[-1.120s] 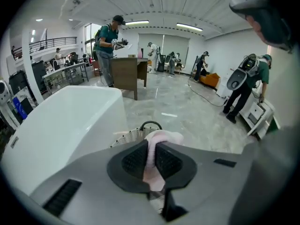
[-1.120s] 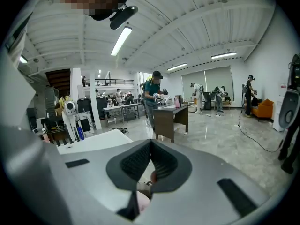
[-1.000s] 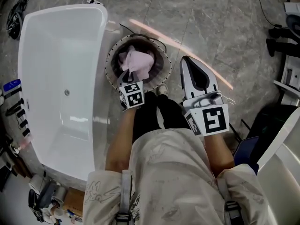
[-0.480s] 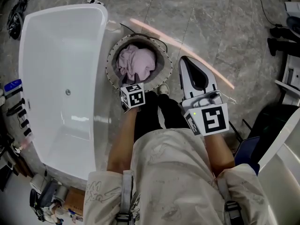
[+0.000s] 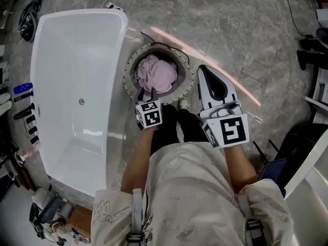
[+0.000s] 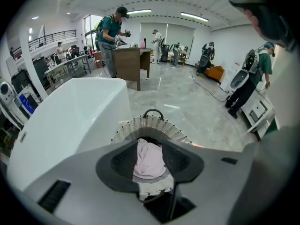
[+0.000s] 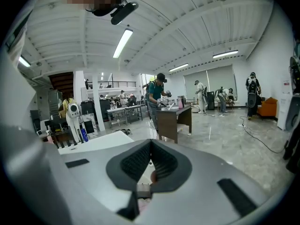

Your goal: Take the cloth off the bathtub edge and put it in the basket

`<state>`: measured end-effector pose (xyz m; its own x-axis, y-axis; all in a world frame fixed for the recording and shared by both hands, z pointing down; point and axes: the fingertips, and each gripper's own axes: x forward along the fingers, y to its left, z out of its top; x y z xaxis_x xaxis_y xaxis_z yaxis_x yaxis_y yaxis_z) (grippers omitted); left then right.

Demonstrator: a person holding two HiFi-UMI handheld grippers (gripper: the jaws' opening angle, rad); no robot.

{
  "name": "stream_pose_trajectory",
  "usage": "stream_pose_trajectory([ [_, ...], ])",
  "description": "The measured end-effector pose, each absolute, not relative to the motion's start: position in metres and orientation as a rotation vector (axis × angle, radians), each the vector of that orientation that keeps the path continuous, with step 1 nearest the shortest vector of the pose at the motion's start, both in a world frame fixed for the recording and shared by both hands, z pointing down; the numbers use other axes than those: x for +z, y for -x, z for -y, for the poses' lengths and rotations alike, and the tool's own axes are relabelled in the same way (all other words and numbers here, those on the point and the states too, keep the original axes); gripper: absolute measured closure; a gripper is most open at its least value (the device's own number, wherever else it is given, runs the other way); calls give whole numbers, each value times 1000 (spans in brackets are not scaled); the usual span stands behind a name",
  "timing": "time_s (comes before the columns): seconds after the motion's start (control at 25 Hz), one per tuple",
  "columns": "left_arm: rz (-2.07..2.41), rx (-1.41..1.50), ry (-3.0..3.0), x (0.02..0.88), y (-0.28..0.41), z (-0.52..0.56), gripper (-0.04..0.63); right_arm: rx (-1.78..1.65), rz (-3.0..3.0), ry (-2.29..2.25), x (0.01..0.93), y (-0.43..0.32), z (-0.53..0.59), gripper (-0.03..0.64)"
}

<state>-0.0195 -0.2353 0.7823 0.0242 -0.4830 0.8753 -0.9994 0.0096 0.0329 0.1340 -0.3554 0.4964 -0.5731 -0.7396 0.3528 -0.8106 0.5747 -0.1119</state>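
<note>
The pink cloth (image 5: 158, 74) lies bunched inside the round wire basket (image 5: 134, 61), which stands on the floor beside the white bathtub (image 5: 119, 60). My left gripper (image 5: 147, 92) hovers over the basket's near rim, pointing steeply down. Its jaws have just opened and stand apart, holding nothing. In the left gripper view the cloth (image 6: 149, 159) shows between and below the open left gripper (image 6: 150, 143), down in the basket (image 6: 151, 124). My right gripper (image 5: 203, 68) hangs right of the basket, shut and empty; its tips meet in the right gripper view (image 7: 150, 143).
Bottles and tools (image 5: 23, 91) line the bathtub's far side. A black cable (image 5: 294, 19) crosses the marble floor. Dark equipment (image 5: 312, 50) stands at the right. People work at a brown desk (image 6: 132, 64) further back. My legs and a shoe (image 5: 183, 104) are just below the basket.
The left gripper let go of the cloth, which dropped into the basket, then opened and drew up and back toward the basket's near rim. The right gripper stayed still.
</note>
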Motion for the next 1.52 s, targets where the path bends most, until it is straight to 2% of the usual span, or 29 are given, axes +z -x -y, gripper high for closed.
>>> stream_pose_trajectory([
  [0.92, 1888, 421, -1663, 577, 30, 243, 443, 282, 2720, -1179, 428, -124, 341, 629],
  [1.52, 2240, 180, -1887, 390, 58, 269, 443, 99, 2863, -1172, 344, -109, 346, 629],
])
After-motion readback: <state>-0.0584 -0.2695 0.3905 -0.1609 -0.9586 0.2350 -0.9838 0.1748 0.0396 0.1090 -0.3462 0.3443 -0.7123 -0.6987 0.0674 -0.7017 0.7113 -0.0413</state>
